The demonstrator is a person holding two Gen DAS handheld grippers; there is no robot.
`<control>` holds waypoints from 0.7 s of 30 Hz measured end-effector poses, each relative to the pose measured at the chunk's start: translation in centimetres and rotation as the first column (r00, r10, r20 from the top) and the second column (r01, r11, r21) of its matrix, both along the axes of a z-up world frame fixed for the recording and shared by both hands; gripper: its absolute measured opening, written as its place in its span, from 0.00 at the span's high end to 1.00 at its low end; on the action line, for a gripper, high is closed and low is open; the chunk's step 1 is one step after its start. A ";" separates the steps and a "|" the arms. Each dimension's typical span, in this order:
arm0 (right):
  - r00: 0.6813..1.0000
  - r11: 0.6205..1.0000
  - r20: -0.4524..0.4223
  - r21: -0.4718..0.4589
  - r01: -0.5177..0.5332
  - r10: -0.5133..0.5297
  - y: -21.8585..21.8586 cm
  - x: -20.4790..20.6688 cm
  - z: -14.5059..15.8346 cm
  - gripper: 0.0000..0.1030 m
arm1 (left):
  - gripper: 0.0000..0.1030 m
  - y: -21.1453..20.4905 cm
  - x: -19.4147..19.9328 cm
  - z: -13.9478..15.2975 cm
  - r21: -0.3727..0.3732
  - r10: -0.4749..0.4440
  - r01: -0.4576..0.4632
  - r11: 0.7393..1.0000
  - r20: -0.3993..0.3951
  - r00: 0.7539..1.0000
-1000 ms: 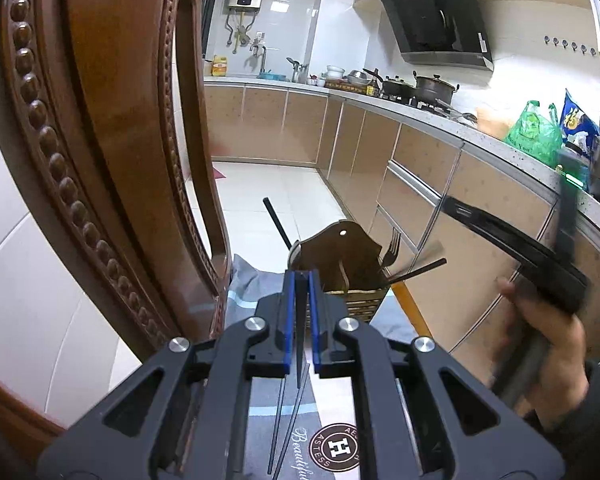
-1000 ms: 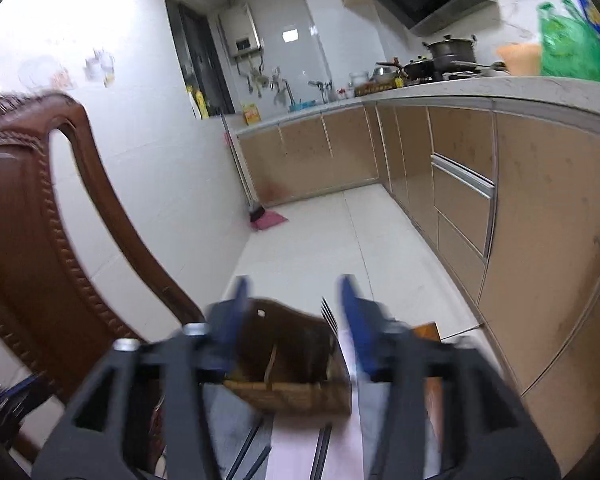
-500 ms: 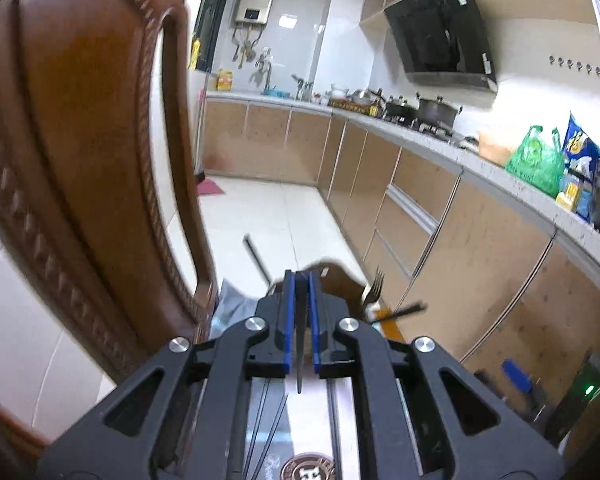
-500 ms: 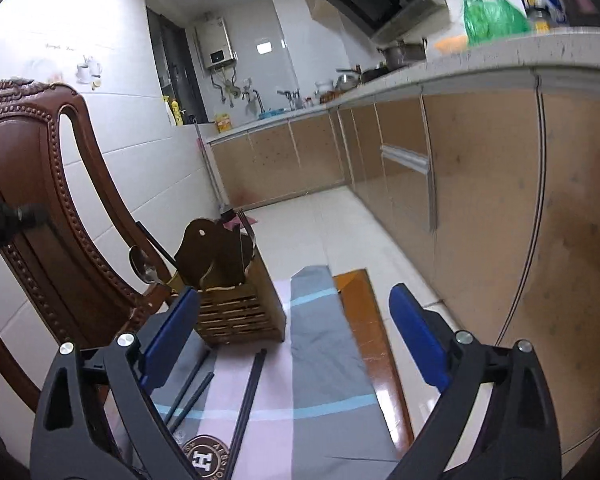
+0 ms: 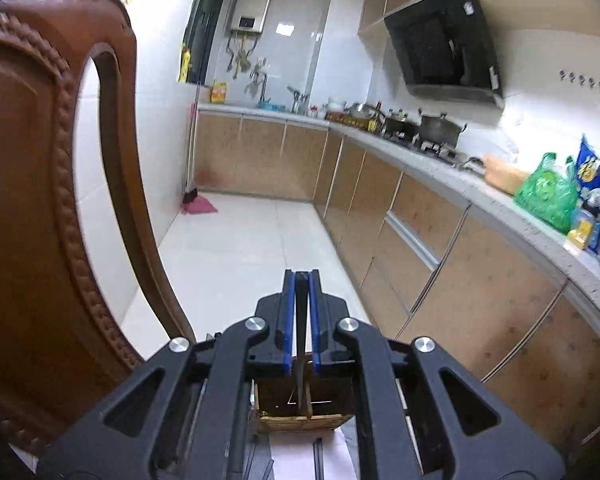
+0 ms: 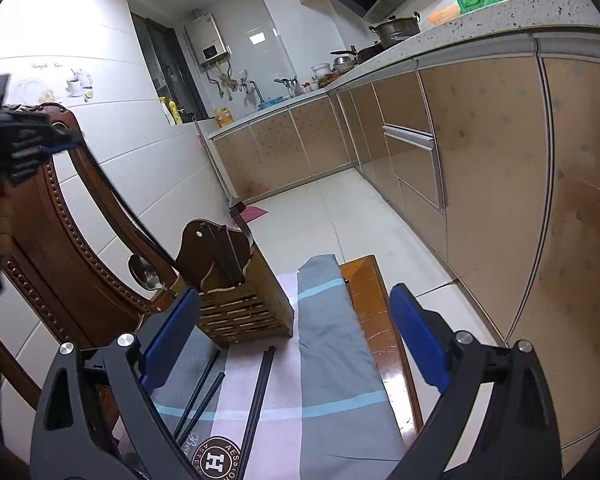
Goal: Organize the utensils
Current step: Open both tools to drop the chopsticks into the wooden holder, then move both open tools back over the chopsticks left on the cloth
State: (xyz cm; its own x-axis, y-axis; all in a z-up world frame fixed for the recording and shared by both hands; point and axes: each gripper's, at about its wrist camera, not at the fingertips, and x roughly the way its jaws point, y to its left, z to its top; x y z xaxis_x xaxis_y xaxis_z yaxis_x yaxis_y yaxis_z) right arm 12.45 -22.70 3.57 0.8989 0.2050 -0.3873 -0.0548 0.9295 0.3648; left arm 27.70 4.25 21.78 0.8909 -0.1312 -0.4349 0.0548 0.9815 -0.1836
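Black chopstick (image 5: 301,344) clamped in left gripper (image 5: 301,280), above holder (image 5: 304,416)

Left wrist view: left hand-held gripper (image 5: 301,312) body covers most of the utensil holder (image 5: 304,408); only a slice of its compartments shows. The thin dark utensil (image 5: 301,344) pinched between the pads can't be identified, tip lost in the holder. Chair back (image 5: 32,216) blurred, cut by frame edge.

Right wrist view: chopsticks (image 6: 256,404) run under the right hand-held gripper (image 6: 296,340) and off the bottom edge. Spoon (image 6: 142,272) handle hidden behind the holder. Worktop (image 6: 374,304) mostly under the cloth (image 6: 324,392). Left hand-held gripper blurred, cropped at the left edge.
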 end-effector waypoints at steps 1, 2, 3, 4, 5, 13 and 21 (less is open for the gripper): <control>1.000 1.000 0.000 -0.001 -0.002 0.002 0.0 0.1 0.0 0.10 | 0.94 0.0 1.0 -1.1 -0.001 0.007 -0.007 1.000 -0.024 1.000; 1.000 1.000 -0.003 -0.004 -0.004 0.004 0.1 0.1 -0.1 0.10 | 0.94 0.0 1.8 -2.2 0.000 0.010 -0.010 1.000 -0.049 0.999; 1.000 1.000 -0.005 -0.006 -0.007 0.007 0.1 0.2 -0.1 0.10 | 0.94 -0.1 2.3 -3.1 0.005 0.009 -0.009 1.000 -0.070 0.998; 1.000 1.000 -0.009 -0.007 -0.010 0.010 0.2 0.3 -0.2 0.10 | 0.93 -0.1 2.9 -4.3 0.015 0.009 -0.008 1.000 -0.099 0.995; 1.000 1.000 -0.013 -0.009 -0.015 0.014 0.2 0.3 -0.2 0.10 | 0.89 -0.3 3.4 -5.8 0.025 0.002 0.002 1.000 -0.144 0.990; 1.000 1.000 -0.012 -0.008 -0.022 0.022 0.3 0.4 -0.1 0.10 | 0.20 -1.7 -4.6 -10.3 0.221 0.004 0.022 0.975 -0.120 0.993; 0.998 0.997 -0.030 -0.054 -0.059 0.058 2.3 -0.3 -0.3 0.09 | 0.14 -3.2 -14.9 -15.9 0.305 0.035 0.009 0.952 -0.140 0.990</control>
State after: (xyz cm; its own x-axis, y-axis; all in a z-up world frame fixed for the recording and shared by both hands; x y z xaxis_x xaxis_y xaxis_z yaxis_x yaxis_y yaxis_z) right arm 12.11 -20.36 3.28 0.8743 0.2347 -0.4248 -0.0998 0.9436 0.3158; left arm 12.77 1.08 5.84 0.8178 0.0384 -0.5742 0.0370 0.9922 0.1189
